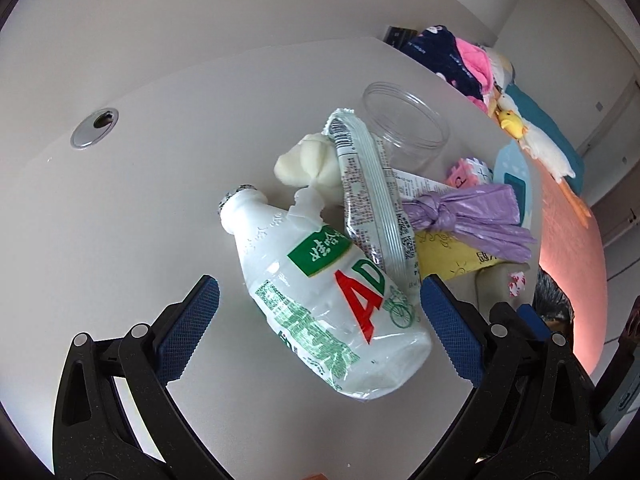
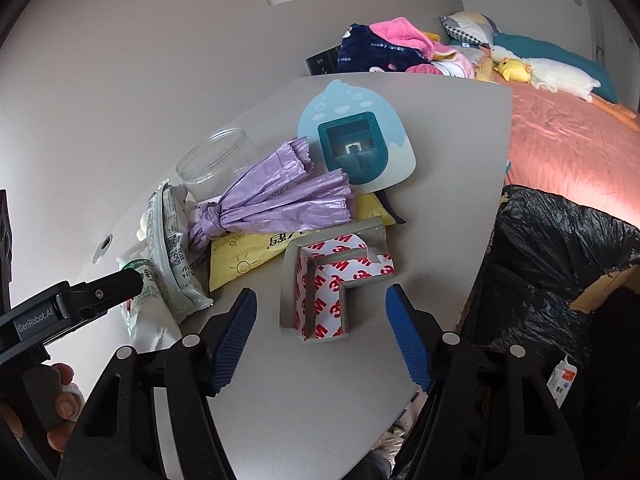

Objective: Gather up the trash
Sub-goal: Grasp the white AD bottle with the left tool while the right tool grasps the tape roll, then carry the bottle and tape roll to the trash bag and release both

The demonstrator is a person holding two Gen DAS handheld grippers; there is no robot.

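A crushed white milk-drink bottle (image 1: 328,300) with a green and red label lies on the grey table (image 1: 160,200). My left gripper (image 1: 320,316) hangs open around its lower half, and neither blue pad presses on it. In the right wrist view a grey foam corner piece (image 2: 320,284) lined with red-and-white tape lies flat between the pads of my open right gripper (image 2: 320,316), with a gap on both sides. A silver-green snack wrapper (image 1: 372,196), a knotted purple bag (image 2: 276,196) and a yellow packet (image 2: 248,252) lie heaped between the two.
A bin lined with a black bag (image 2: 560,260) stands off the table's right edge. A clear jar (image 2: 216,160), a white foam lump (image 1: 308,164) and a pale blue card with a teal holder (image 2: 356,140) sit further back. A bed (image 2: 568,132) lies beyond.
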